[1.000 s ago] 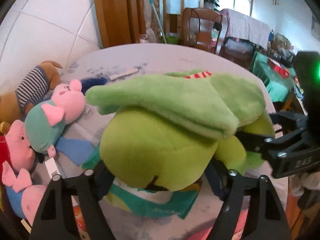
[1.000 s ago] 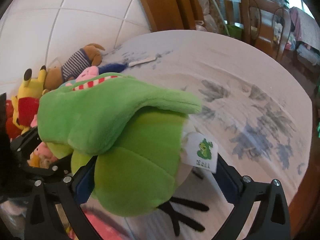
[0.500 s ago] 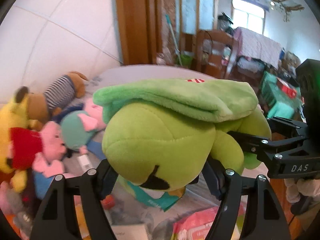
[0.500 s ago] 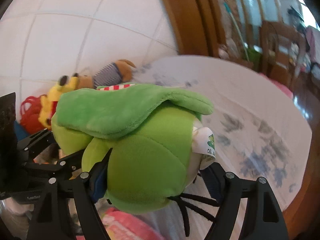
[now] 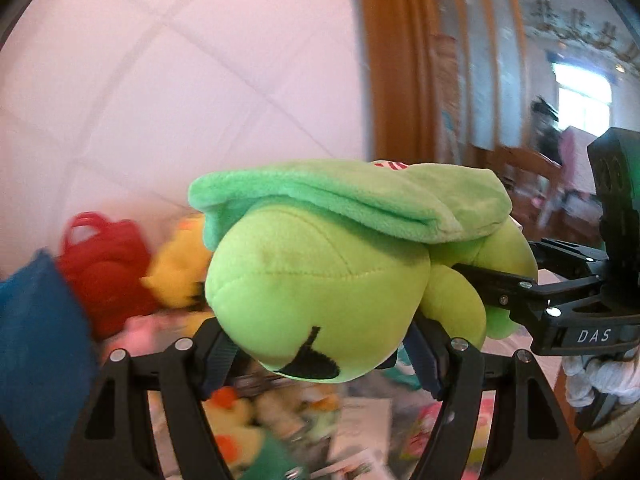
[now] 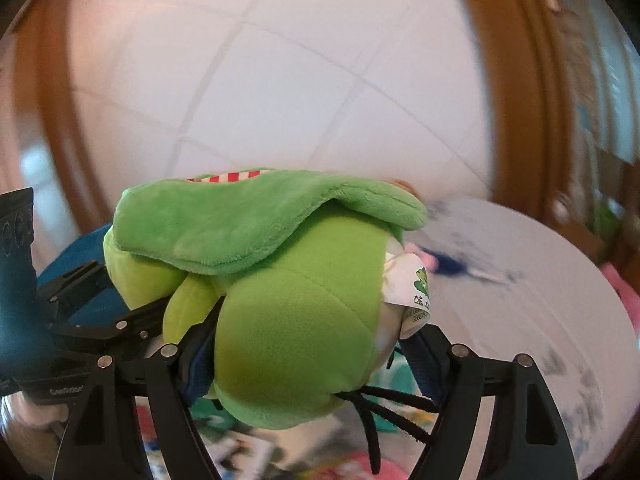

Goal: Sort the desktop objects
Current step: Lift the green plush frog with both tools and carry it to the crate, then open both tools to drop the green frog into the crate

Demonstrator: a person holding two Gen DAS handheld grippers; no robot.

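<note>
Both tongs pinch the green plush toy [image 5: 320, 280] from opposite ends: left tongs [image 5: 320, 356] on one rounded end, right tongs [image 6: 312, 356] on the end bearing the white tag [image 6: 414, 296]. Toy is in the air, clear of the surface [image 6: 520, 280]; two grips likely because it is bulky and soft. Below, blurred clutter. Farther off: yellow plush [image 5: 180, 268], red bag [image 5: 104, 256], tiled wall [image 5: 180, 92].

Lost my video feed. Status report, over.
Left gripper and right gripper both shut on big green plush frog. Frog aloft, clear of table. Toy pile below, red bag ahead.
</note>
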